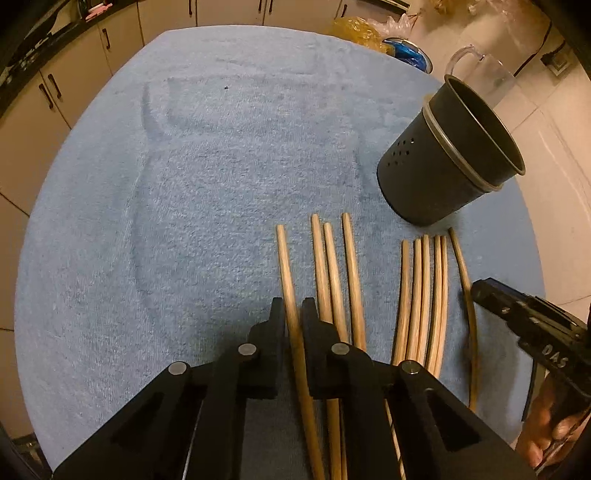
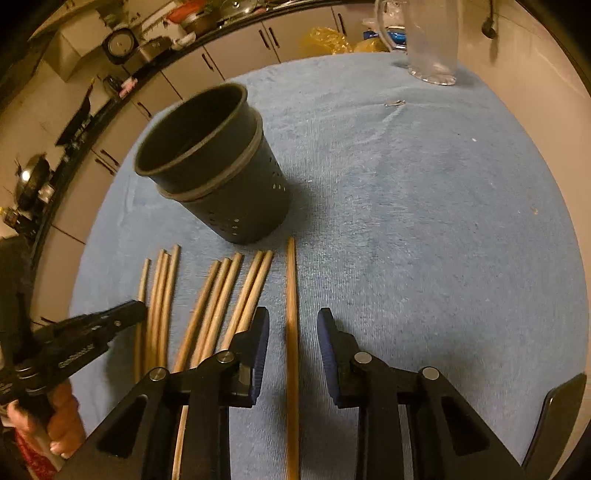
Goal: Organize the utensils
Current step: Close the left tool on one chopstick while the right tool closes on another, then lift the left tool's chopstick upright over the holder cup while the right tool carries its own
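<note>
Several wooden chopsticks (image 1: 421, 295) lie side by side on a blue towel (image 1: 184, 221). A black perforated utensil holder (image 1: 450, 155) stands upright beyond them; it also shows in the right wrist view (image 2: 221, 173). My left gripper (image 1: 293, 306) is shut on the leftmost chopstick (image 1: 286, 266). My right gripper (image 2: 291, 321) is open, its jaws on either side of the rightmost chopstick (image 2: 291, 295), which lies on the towel (image 2: 424, 221). The right gripper also shows in the left wrist view (image 1: 480, 291), and the left gripper in the right wrist view (image 2: 136, 308).
A clear glass pitcher (image 2: 432, 40) stands at the towel's far edge, behind the holder in the left wrist view (image 1: 487, 74). Yellow and blue bags (image 1: 369, 33) lie beyond the table. Kitchen cabinets (image 1: 74, 66) run along the back.
</note>
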{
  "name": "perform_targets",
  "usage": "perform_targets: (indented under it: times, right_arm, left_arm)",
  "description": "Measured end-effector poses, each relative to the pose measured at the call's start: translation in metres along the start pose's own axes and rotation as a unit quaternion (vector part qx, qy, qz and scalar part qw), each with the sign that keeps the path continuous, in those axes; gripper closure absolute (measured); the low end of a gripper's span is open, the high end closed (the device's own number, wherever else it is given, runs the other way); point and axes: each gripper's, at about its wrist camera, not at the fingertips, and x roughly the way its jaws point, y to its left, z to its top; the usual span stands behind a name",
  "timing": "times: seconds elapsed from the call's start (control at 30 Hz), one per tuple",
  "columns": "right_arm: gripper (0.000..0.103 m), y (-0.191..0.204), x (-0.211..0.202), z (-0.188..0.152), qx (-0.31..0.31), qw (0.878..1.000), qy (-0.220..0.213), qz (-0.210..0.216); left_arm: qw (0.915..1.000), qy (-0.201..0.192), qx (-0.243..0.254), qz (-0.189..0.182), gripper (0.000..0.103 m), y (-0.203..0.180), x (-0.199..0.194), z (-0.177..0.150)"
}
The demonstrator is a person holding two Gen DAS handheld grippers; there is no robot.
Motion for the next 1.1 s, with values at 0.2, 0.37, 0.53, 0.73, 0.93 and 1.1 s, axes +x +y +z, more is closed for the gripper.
perform_targets:
  times: [0.2, 0.37, 0.53, 0.73, 0.93, 1.1]
  right_arm:
    - [0.08, 0.016, 0.016, 0.009, -0.037, 0.998, 0.013, -0.041]
    - [0.096, 0.024, 0.018, 0.011, -0.055, 0.998, 0.012, -0.034]
    - [0.096, 0.019, -0.015, 0.006, -0.037, 0.999, -0.03, 0.015]
    - [0.096, 0.025, -0.076, -0.016, -0.039, 0.989, -0.127, 0.064]
    - [0.096, 0.033, -0.113, -0.049, -0.038, 0.974, -0.206, 0.089]
    - [0.096, 0.033, -0.133, -0.068, -0.034, 0.966, -0.238, 0.1]
  left_arm:
    - [0.9997, -0.018, 0.015, 0.008, 0.097, -0.01, 0.006, -0.001]
    - [0.9992, -0.031, 0.015, -0.019, 0.097, -0.011, 0.003, -0.005]
    - [0.9964, -0.074, 0.006, -0.039, 0.097, -0.003, -0.026, -0.01]
    - [0.9879, -0.147, 0.008, -0.051, 0.097, -0.004, -0.077, -0.027]
    - [0.9788, -0.197, 0.018, -0.052, 0.097, -0.009, -0.121, -0.05]
    - [0.9742, -0.217, 0.018, -0.058, 0.097, -0.008, -0.136, -0.061]
